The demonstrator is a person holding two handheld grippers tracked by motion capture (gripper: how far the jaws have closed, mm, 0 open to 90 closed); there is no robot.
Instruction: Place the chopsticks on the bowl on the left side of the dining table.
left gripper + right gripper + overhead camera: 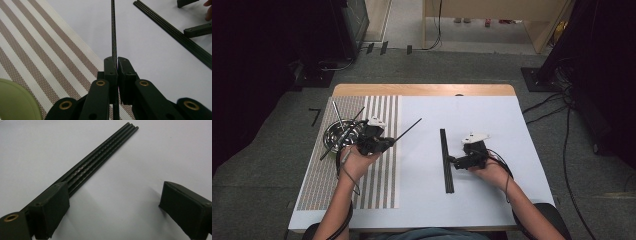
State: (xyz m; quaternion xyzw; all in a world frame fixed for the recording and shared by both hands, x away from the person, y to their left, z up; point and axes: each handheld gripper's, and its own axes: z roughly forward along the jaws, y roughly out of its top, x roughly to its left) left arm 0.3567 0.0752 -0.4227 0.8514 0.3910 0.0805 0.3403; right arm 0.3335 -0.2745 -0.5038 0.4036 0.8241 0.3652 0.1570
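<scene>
On the white surface (492,200) a row of black rods (446,160) already lies side by side. More rods wait in the metal bowl (333,136). The left claw (117,65) is clamped on one rod (113,30), carried mid-way; the right claw (113,202) stands apart beside the row.

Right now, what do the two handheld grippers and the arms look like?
Both the left gripper and the right gripper are matte black with blocky flat jaws; brass-coloured pivot bushings show on the linkage arms. Each carries a pale three-cornered plate on top and trails a thin dark cable along the forearm. No sleeves visible.
</scene>
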